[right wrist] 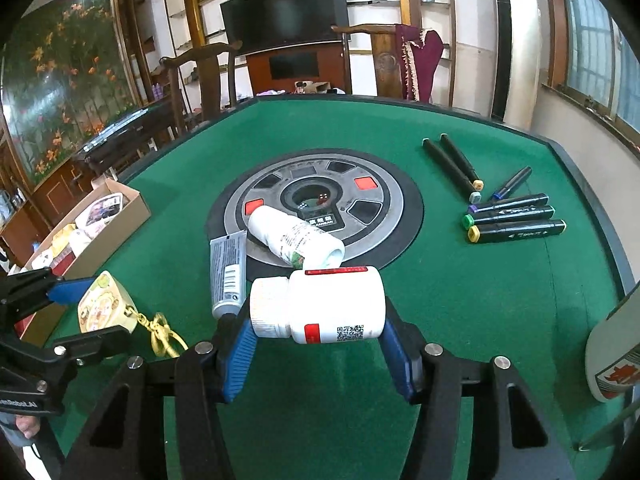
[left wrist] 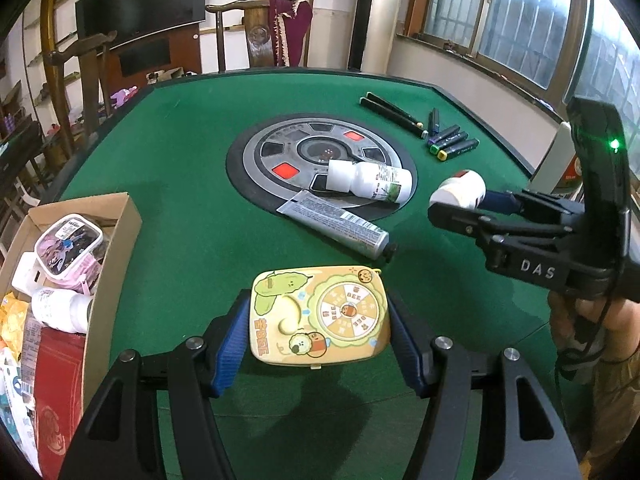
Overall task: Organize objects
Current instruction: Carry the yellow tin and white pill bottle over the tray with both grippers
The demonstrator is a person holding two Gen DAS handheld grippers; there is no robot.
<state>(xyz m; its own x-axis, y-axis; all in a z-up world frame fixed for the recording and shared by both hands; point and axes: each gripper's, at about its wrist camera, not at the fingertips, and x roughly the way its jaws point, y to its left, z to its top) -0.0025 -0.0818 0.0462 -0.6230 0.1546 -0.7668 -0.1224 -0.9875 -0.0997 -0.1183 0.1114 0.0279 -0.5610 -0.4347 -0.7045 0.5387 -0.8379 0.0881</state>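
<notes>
My left gripper [left wrist: 318, 312] is shut on a yellow cartoon case [left wrist: 320, 316], its blue pads pressing both short sides. The case hangs a little above the green felt table [left wrist: 180, 200]. In the right wrist view the case [right wrist: 104, 308] trails a gold key chain [right wrist: 160, 332] from my left gripper [right wrist: 92, 312]. My right gripper [right wrist: 318, 322] is shut on a white pill bottle [right wrist: 328, 304] with red labels, held sideways. The left wrist view shows the same bottle [left wrist: 460, 190] in my right gripper [left wrist: 452, 202] at the right.
Another white bottle [right wrist: 296, 242] and a grey tube [right wrist: 228, 272] lie by the round centre panel [right wrist: 384, 200]. Several black markers [right wrist: 516, 216] lie at the right. A cardboard box [left wrist: 116, 248] full of items stands at the left edge. A hand [left wrist: 592, 320] holds the right gripper.
</notes>
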